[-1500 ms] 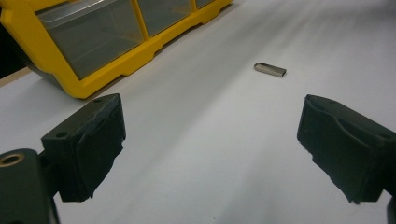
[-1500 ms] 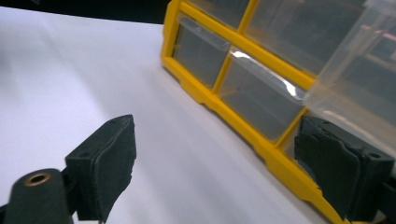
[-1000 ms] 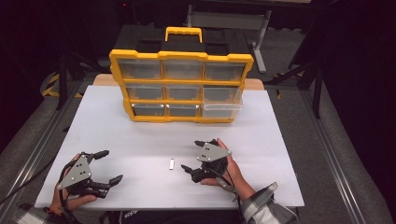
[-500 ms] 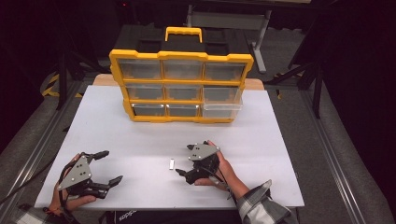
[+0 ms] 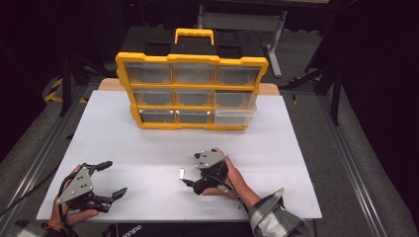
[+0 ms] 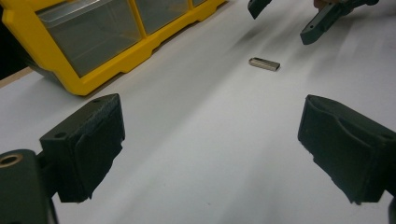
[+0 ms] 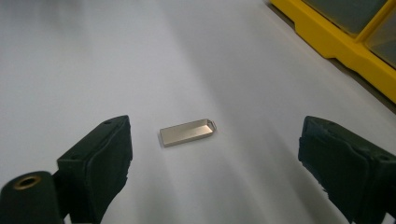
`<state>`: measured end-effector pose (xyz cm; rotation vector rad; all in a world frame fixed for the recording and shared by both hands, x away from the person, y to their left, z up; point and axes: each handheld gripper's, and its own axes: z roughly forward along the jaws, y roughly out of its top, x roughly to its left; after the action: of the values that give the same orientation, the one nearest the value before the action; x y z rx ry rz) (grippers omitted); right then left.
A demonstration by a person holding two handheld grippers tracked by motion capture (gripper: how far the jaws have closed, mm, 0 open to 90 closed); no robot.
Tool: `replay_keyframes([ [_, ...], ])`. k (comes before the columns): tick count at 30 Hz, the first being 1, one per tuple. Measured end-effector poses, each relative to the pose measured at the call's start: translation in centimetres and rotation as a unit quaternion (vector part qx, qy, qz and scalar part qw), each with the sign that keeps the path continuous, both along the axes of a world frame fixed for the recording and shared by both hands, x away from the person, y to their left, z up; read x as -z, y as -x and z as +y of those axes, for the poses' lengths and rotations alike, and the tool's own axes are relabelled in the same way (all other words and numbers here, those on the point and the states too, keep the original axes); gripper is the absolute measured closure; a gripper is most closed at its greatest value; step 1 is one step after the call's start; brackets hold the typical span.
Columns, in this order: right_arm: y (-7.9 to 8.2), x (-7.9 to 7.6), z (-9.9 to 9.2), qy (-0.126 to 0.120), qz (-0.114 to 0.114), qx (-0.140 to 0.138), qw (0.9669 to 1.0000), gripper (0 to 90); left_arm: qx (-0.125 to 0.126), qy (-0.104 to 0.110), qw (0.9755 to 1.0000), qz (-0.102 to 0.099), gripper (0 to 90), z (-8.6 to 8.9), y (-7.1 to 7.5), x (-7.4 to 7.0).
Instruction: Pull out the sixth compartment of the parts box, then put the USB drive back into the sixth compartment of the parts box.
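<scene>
A workshop: yellow parts organizer [image 5: 191, 91] on a white table [image 5: 291, 148] (dark surroundings).

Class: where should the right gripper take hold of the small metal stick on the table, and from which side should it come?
Probably across its two long edges at mid-length, coming down from above. The stick lies flat on the table and is thin and narrow, and the right gripper is open with it lying between the jaws.

One bit of writing shows, on a dark thing [image 5: 123, 229] at the bottom edge of the high view, just in front of the worktop [image 5: 296, 148]. The white letters look like "oppipo", but they are small and blurry, so the word is hard to be sure of. The yellow drawer box [image 5: 191, 91] and the little metal stick [image 7: 187, 132] have no words or numbers that can be read.
</scene>
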<state>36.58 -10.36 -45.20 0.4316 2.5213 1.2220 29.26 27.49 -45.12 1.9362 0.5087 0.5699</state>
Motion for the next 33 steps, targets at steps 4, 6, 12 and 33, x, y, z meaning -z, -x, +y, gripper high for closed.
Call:
replay_keyframes([
  [4, -0.2, 0.1, 0.4, 0.001, 0.002, -0.007, 1.0, 10.6, -0.002, 0.001, 1.0, -0.001, 8.4, 0.1, 0.0, 0.0],
  [6, -0.2, 0.1, 0.5, 0.001, 0.003, -0.011, 0.9999, 10.5, -0.003, -0.002, 1.0, 0.0, 8.4, 0.1, 0.0, 0.0],
  [12, -0.9, 0.8, 1.4, 0.014, 0.02, -0.021, 0.9995, 10.1, -0.001, 0.003, 1.0, 0.004, 8.4, 0.0, -0.1, 0.1],
  [33, -2.3, 1.4, 2.8, 0.04, 0.045, -0.044, 0.9972, 43.1, 0.009, -0.004, 0.9999, 0.006, 8.4, -0.3, -0.3, 0.1],
])
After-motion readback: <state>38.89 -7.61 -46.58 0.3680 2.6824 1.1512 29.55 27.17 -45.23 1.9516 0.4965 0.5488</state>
